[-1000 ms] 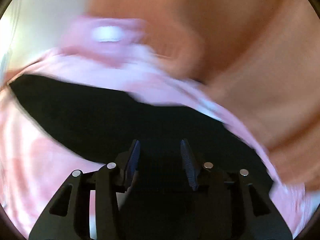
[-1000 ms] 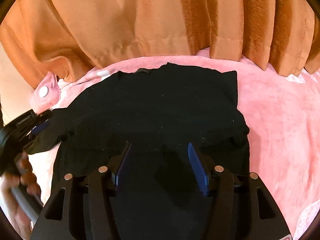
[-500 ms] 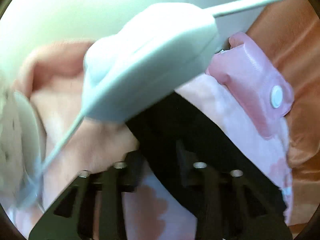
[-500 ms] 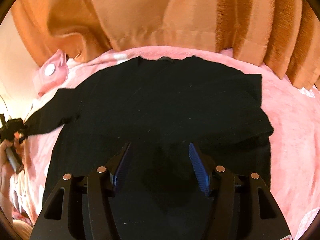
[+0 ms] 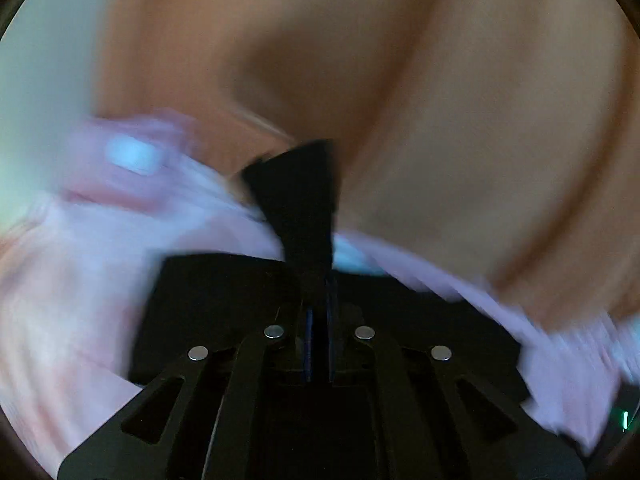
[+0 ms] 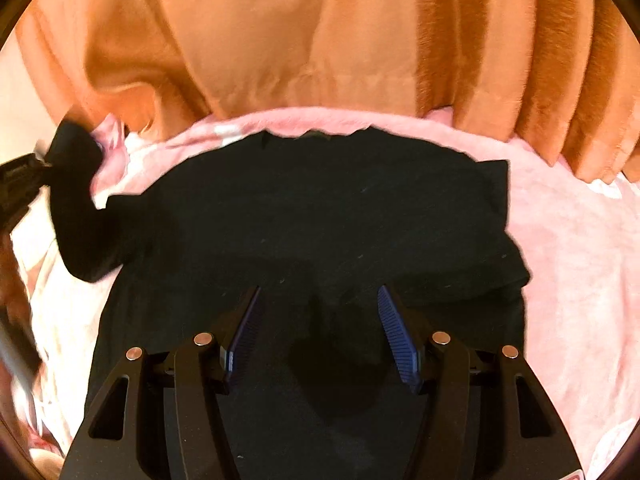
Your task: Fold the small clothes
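A: So, where is the black shirt [image 6: 320, 216]?
B: Flat on the pink blanket [image 6: 568, 256]. The left gripper [image 5: 319, 312] pinches its sleeve [image 6: 76, 208], lifted up.
A: And the right gripper [image 6: 320, 320]?
B: Wide open above the shirt, holding nothing. Orange curtain [image 6: 320, 32] behind.

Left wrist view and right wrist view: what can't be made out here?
- Left wrist: motion blur smears the blanket and curtain.
- Left wrist: the left gripper hides the near part of the shirt; only a black flap of it shows in the shut jaws.
- Right wrist: the open right gripper covers the shirt's hem.
- Right wrist: the left gripper is cut by the edge.
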Motion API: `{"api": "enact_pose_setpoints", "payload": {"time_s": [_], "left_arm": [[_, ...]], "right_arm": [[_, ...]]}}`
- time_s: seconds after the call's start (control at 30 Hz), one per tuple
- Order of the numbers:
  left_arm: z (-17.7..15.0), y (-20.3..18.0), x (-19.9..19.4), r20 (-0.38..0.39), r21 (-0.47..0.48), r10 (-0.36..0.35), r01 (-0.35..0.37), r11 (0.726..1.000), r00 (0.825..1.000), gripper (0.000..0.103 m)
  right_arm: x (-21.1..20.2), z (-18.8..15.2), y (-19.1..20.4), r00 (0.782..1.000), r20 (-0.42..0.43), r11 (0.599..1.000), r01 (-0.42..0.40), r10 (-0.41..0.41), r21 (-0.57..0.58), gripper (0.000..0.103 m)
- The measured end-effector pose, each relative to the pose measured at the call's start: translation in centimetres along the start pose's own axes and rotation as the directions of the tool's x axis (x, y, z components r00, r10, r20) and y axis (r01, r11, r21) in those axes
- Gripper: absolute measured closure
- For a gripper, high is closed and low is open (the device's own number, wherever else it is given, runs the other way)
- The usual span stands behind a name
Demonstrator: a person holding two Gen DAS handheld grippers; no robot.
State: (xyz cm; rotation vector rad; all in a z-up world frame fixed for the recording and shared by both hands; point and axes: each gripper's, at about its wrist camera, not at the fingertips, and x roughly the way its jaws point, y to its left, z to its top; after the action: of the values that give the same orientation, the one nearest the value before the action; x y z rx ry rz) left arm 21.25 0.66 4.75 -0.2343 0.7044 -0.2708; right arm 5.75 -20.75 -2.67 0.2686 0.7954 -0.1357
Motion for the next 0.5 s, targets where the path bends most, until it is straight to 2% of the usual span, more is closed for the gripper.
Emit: {"api": "enact_pose_setpoints", "payload": {"time_s": [0.03,0.1,0.17,0.2,0.23,0.27,0.37,0.43,0.5], "left_arm": [[-1.9,-2.4,1.4,-0.065,0.031,-0.05,0.052,0.998,0.997,0.094],[-4.7,-4.7,3.0,-0.153,0.067,-0.051,0.062,0.996,0.987,0.084],[-5.7,-4.9,3.2,-0.179,0.031,-0.034,0.04,0.999,0.983,0.062],[-5.8,-4.3,2.6,-0.172,-0.001,-0.04,0.04,0.999,0.984,0.057],[-5.2,-3.0,2.3,-0.153,-0.058,-0.03,0.022,0.998,0.988,0.051],[-4.9,-1.5,1.7,-0.138,-0.101,-0.012,-0.002,0.995,0.99,0.049],[-3.8,4.6,1.2,-0.153,-0.205,0.077,-0.108,0.973,0.985,0.049],[-3.5,8.4,0.6,-0.189,-0.29,0.124,-0.176,0.941,0.974,0.049],[-3.8,11.6,0.3,-0.219,-0.36,0.137,-0.211,0.909,0.966,0.049]], "right_arm": [[0.1,0.0,-0.6,1.0,0.0,1.0,0.013,-0.013,0.008,0.042],[0.4,-0.1,-1.6,0.998,-0.006,0.998,0.056,-0.056,0.016,0.042],[0.9,-0.1,-3.0,0.996,-0.026,0.996,0.082,-0.081,0.041,0.042],[1.0,0.0,-3.5,0.997,-0.036,0.996,0.073,-0.071,0.059,0.042],[1.1,0.1,-3.9,0.998,-0.041,0.995,0.054,-0.05,0.083,0.042],[1.1,0.3,-4.3,0.999,-0.044,0.994,0.027,-0.022,0.11,0.042],[2.3,1.1,-4.5,0.992,-0.055,0.978,-0.099,0.111,0.184,0.041],[3.4,1.1,-3.7,0.981,-0.072,0.966,-0.162,0.179,0.199,0.041],[5.2,1.0,-2.6,0.965,-0.1,0.952,-0.217,0.243,0.216,0.041]]}}
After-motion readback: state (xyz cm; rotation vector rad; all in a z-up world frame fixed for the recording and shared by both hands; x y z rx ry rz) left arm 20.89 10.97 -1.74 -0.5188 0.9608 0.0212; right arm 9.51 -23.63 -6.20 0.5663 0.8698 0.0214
